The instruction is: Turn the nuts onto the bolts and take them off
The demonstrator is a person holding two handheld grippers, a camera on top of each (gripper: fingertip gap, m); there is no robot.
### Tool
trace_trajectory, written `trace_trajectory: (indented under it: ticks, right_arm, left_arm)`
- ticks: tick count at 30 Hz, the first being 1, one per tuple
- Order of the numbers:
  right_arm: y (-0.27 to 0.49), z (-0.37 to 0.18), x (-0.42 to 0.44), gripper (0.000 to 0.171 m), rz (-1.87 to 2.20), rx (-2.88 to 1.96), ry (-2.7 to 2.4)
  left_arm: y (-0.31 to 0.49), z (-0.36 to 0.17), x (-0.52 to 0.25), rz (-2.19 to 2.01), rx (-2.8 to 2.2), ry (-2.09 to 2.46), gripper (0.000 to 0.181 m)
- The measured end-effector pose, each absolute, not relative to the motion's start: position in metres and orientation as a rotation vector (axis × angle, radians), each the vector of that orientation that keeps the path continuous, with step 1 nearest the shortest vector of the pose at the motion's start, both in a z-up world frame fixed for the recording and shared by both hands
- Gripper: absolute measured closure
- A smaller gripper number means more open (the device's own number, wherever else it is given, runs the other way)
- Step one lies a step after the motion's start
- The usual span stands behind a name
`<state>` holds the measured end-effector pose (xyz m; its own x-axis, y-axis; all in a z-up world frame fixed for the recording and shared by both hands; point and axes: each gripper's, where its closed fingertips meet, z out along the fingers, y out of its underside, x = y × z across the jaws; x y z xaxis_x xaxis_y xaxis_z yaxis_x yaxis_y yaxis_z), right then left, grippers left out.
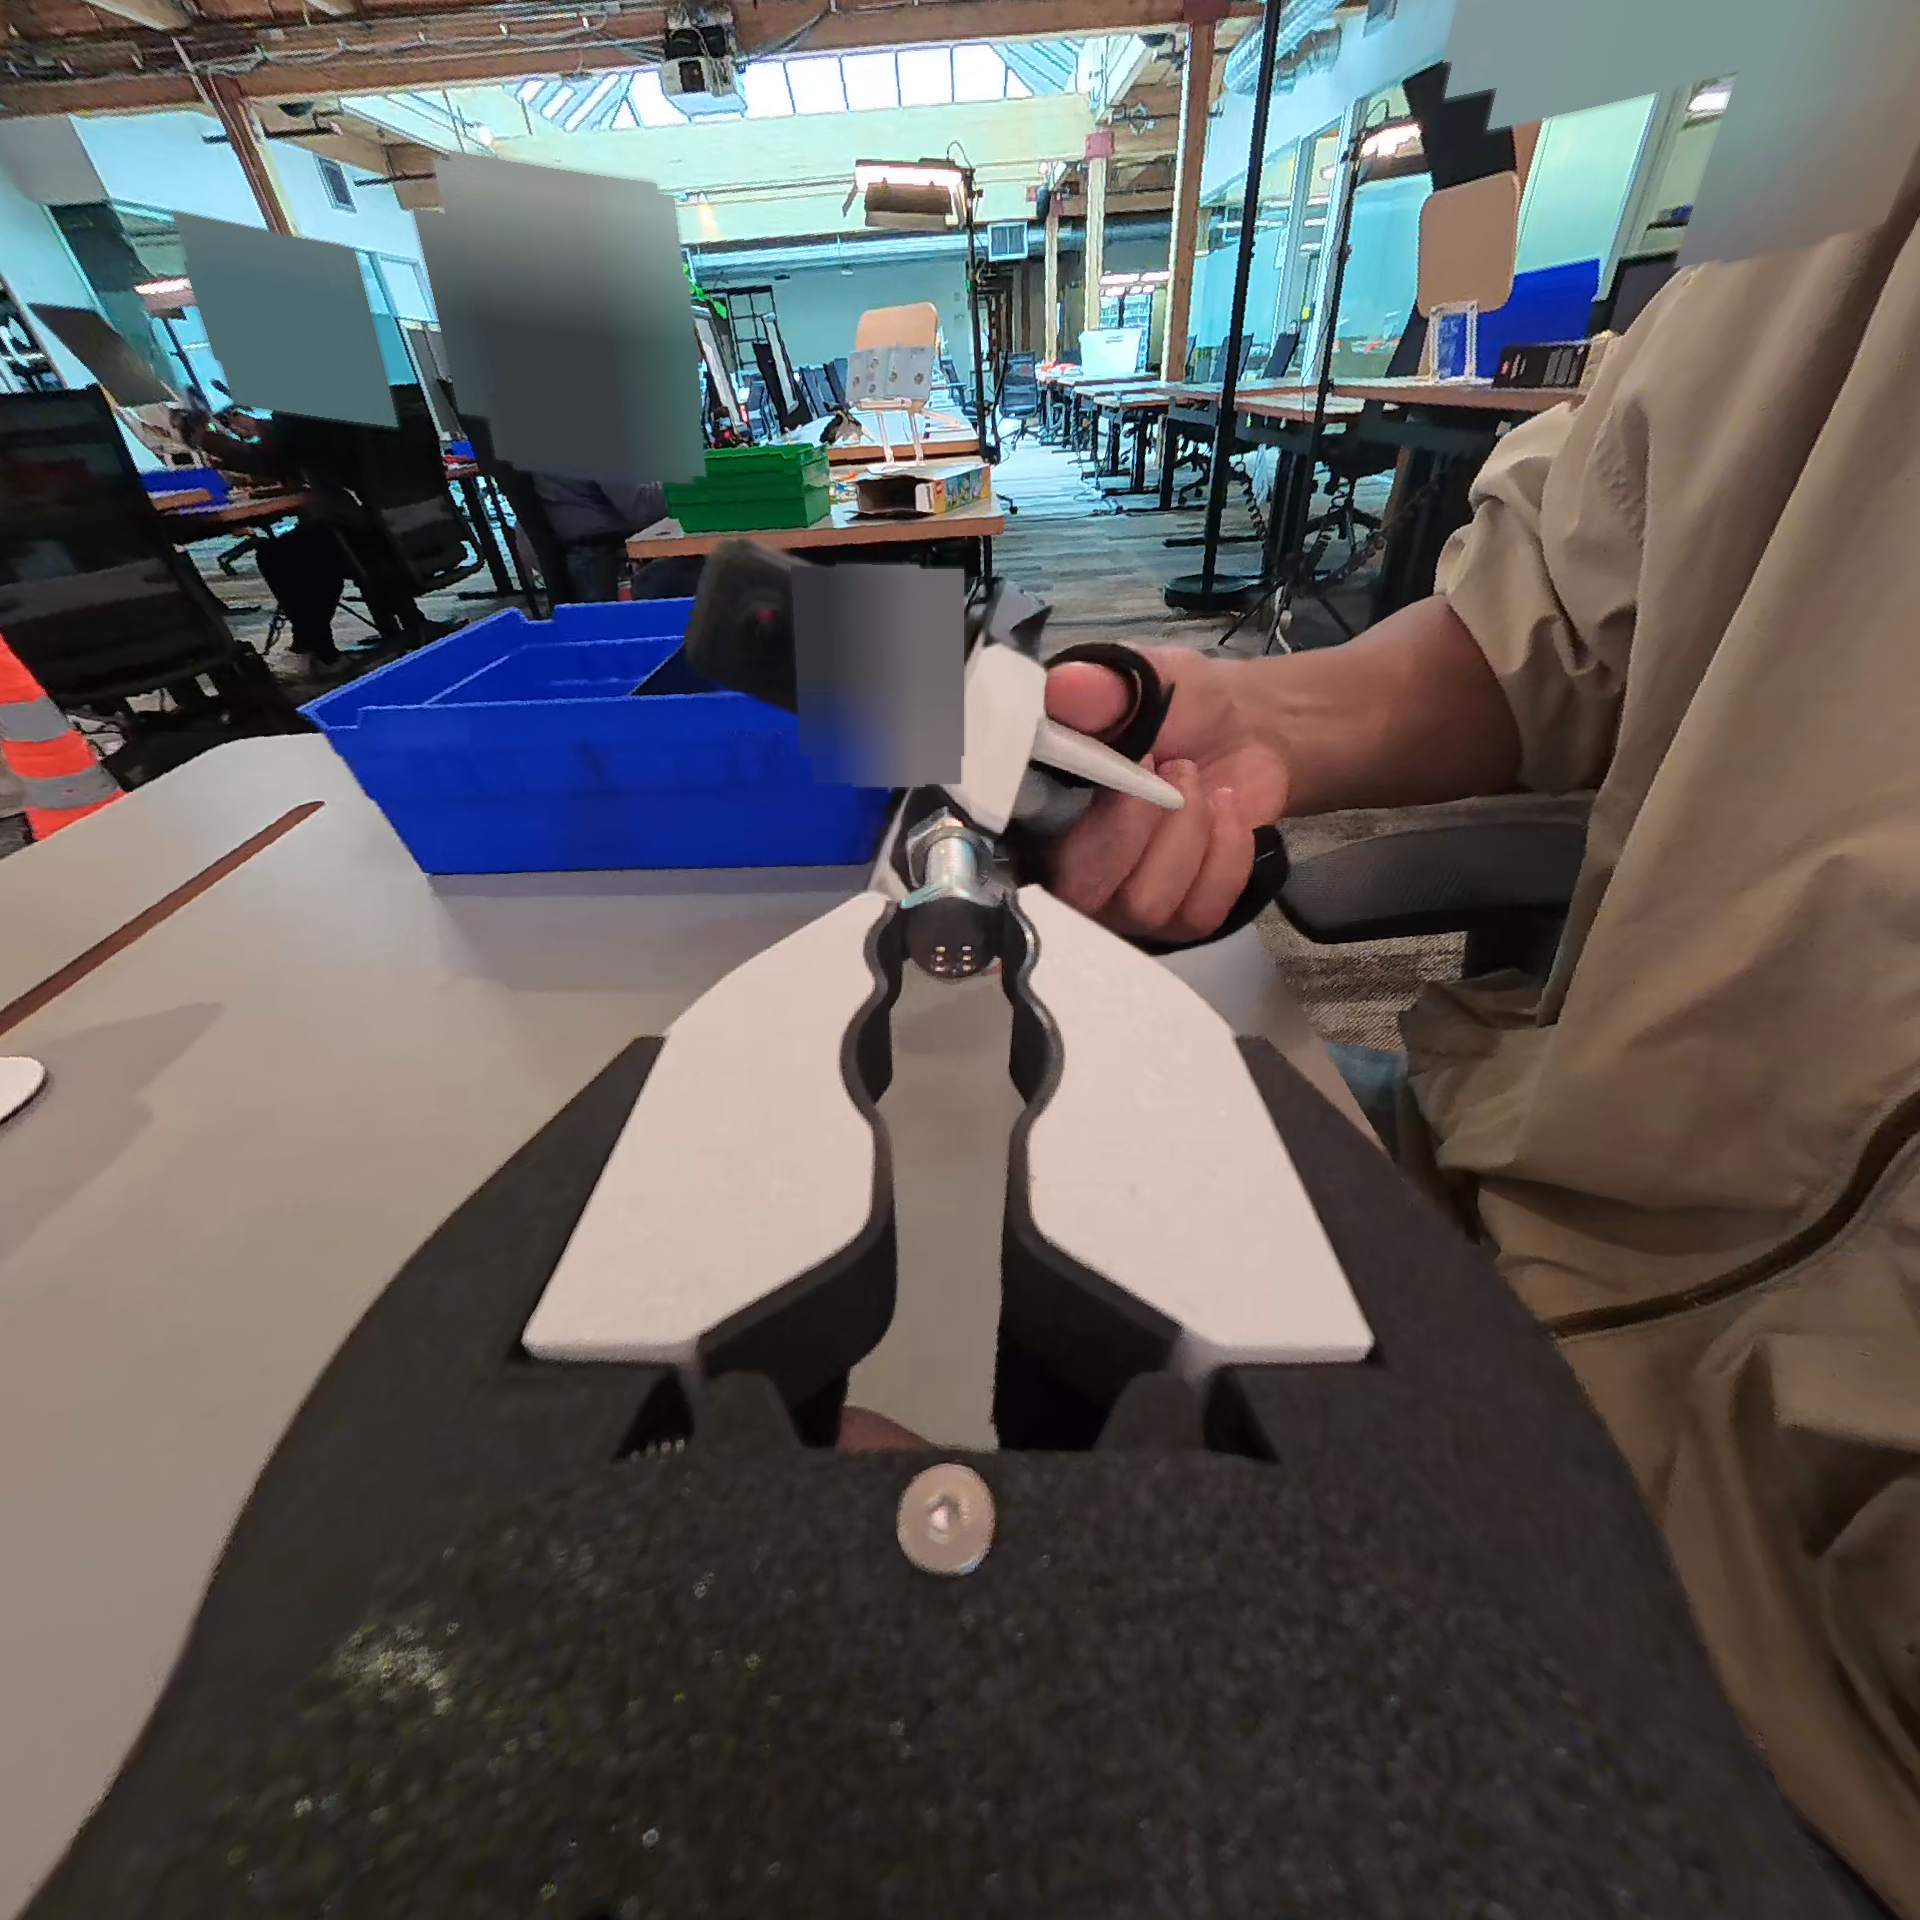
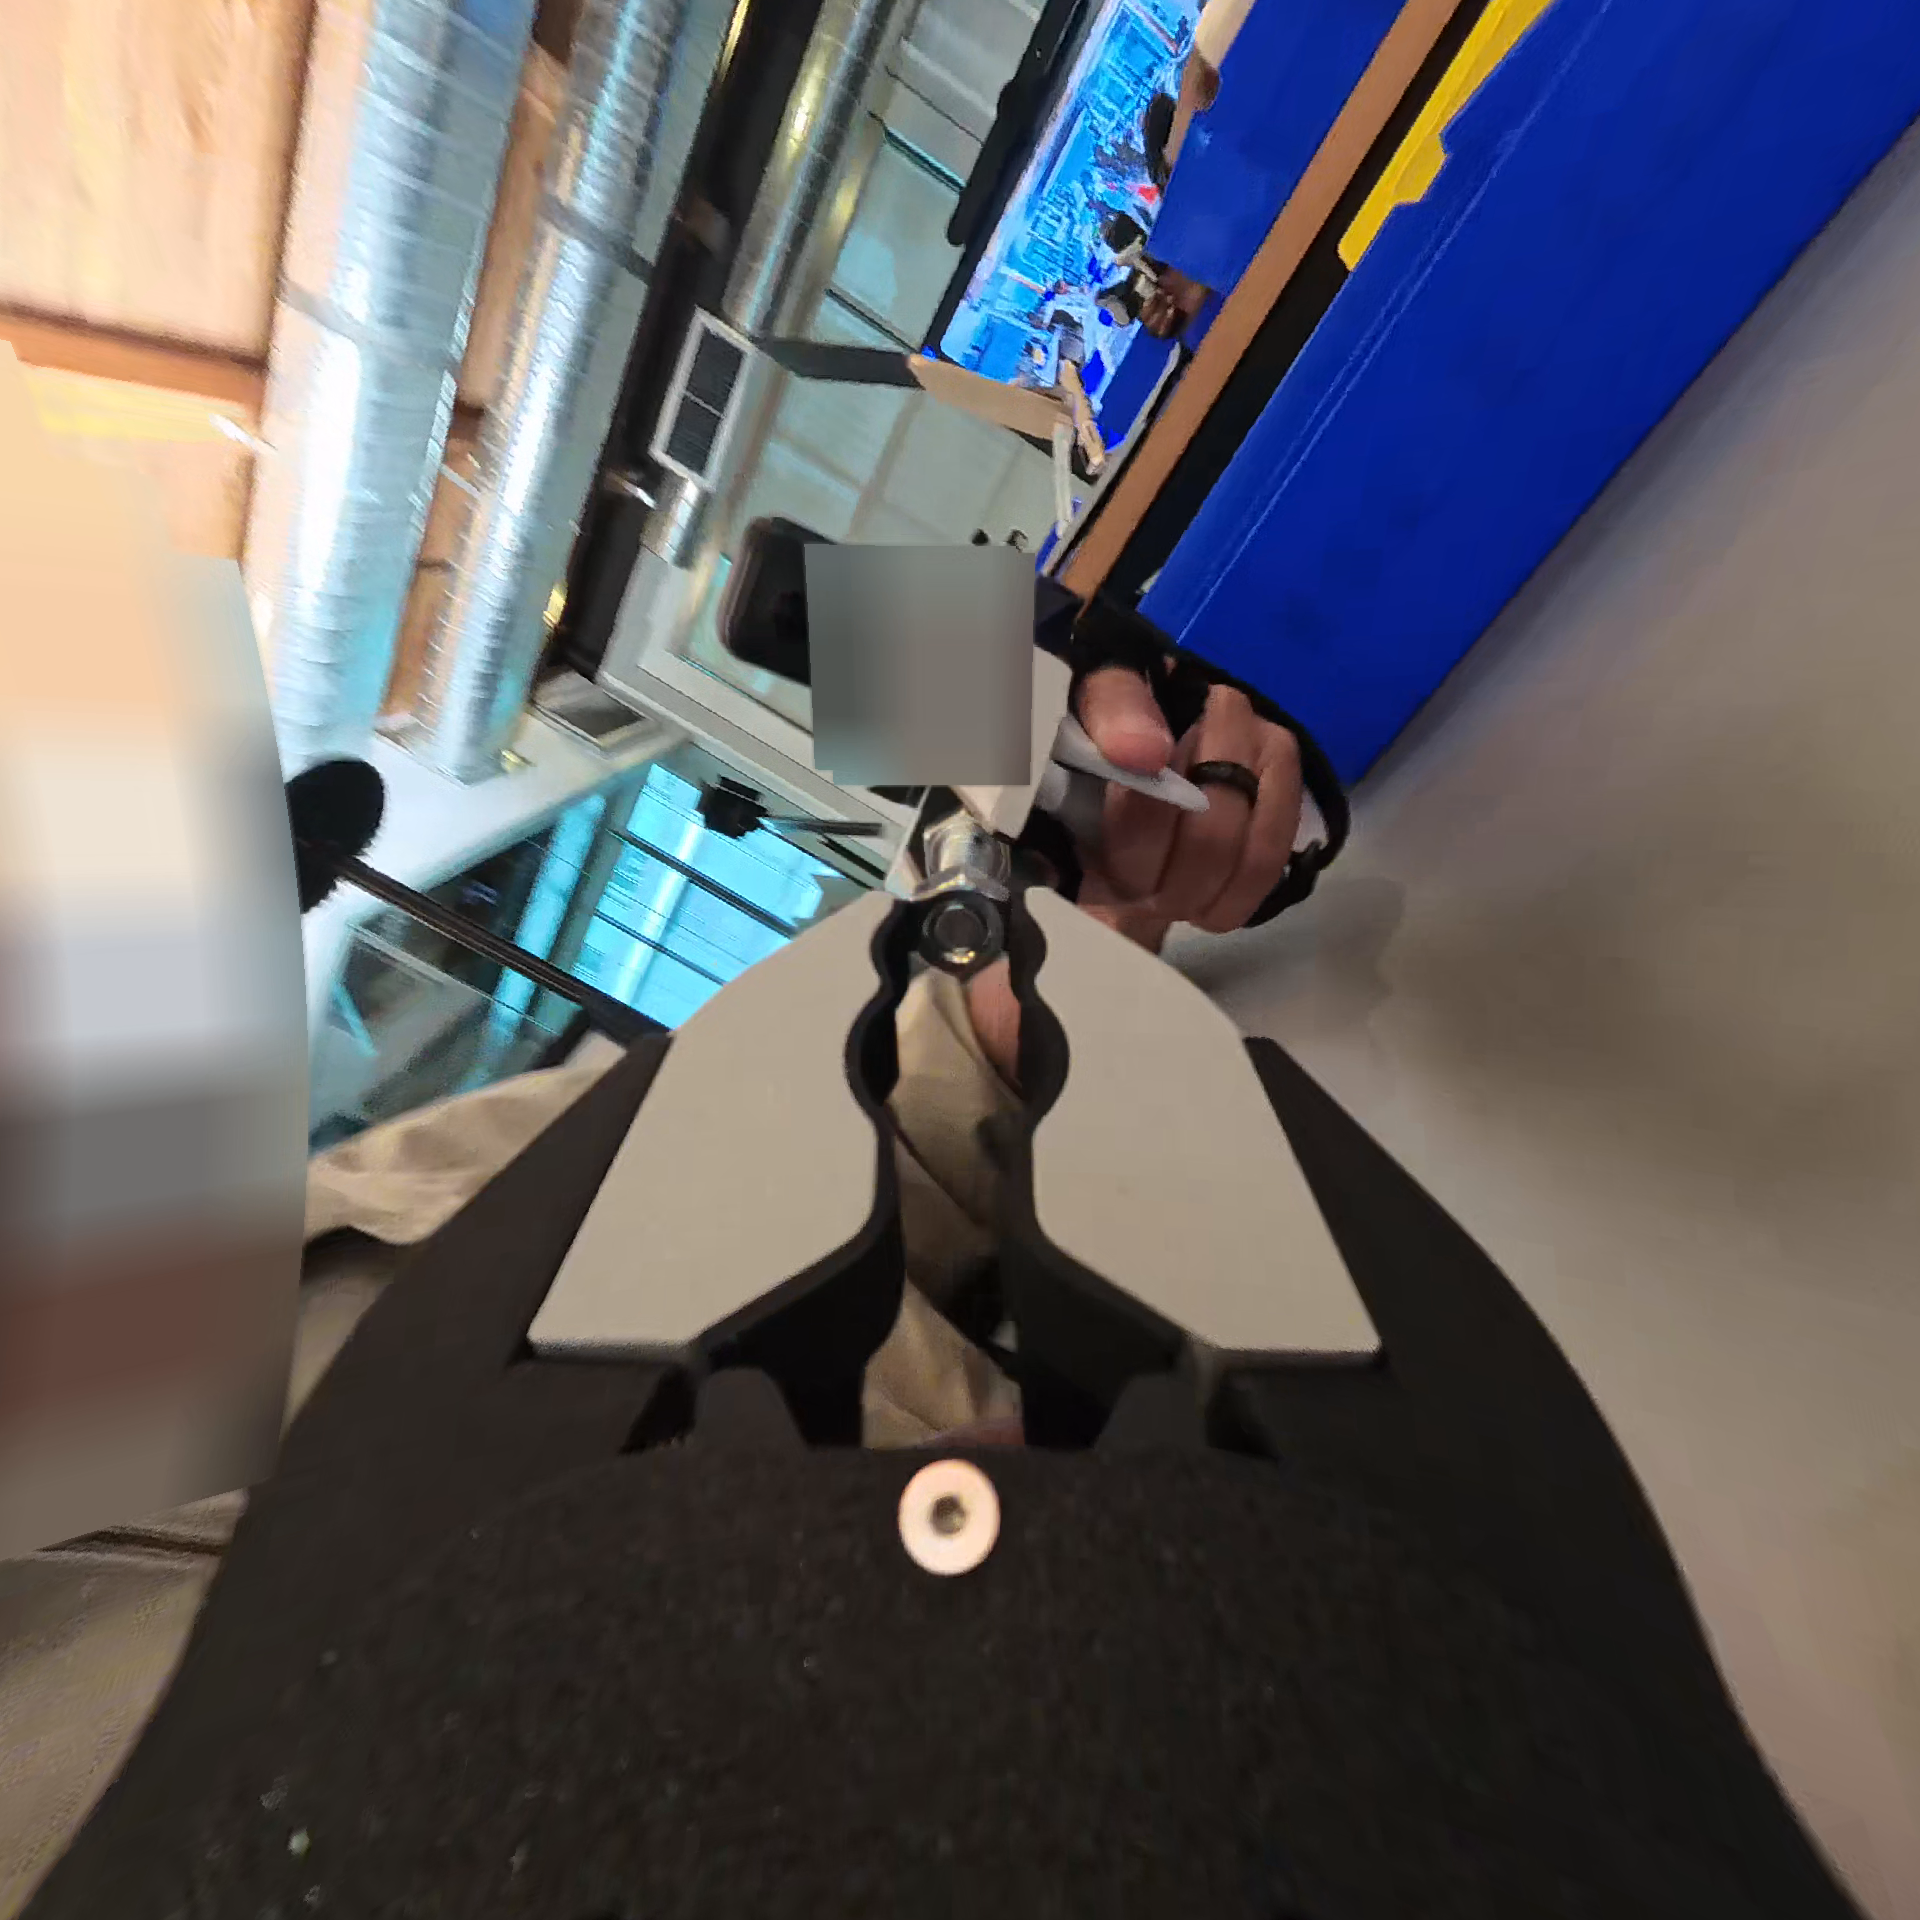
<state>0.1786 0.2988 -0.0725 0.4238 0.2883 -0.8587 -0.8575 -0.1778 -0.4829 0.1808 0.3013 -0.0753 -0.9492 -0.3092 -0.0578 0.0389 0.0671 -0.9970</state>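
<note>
The left gripper (image 1: 951, 961) pinches the bolt (image 1: 948, 873) head above the grey tabletop (image 1: 312, 1039); only this view shows the office room. The right gripper (image 2: 956, 930) pinches the nut (image 2: 956, 928), its view tilted, a blue bin (image 2: 1507, 416) on the tabletop's far edge.

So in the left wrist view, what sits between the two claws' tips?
A silver steel bolt spans the gap. The left claw grips its round end, and the right claw holds the end with the hex nut.
</note>
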Motion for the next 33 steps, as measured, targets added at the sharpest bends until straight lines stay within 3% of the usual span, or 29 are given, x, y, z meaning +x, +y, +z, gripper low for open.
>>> trace_trajectory:
  ticks: [9,18,33]
  right_arm:
    - [0.296,-0.074,0.173,0.153,0.364,-1.743,-0.082]
    - [0.299,-0.069,0.174,0.153,-0.439,-1.736,-0.656]
    - [0.298,-0.066,0.166,0.153,-0.952,-1.545,-1.003]
  left_arm:
    - [0.299,-0.071,0.174,-2.272,-0.368,2.136,0.164]
    - [0.302,-0.066,0.170,-2.528,-0.432,2.163,0.164]
    - [0.301,-0.064,0.161,-2.708,-0.458,2.234,0.164]
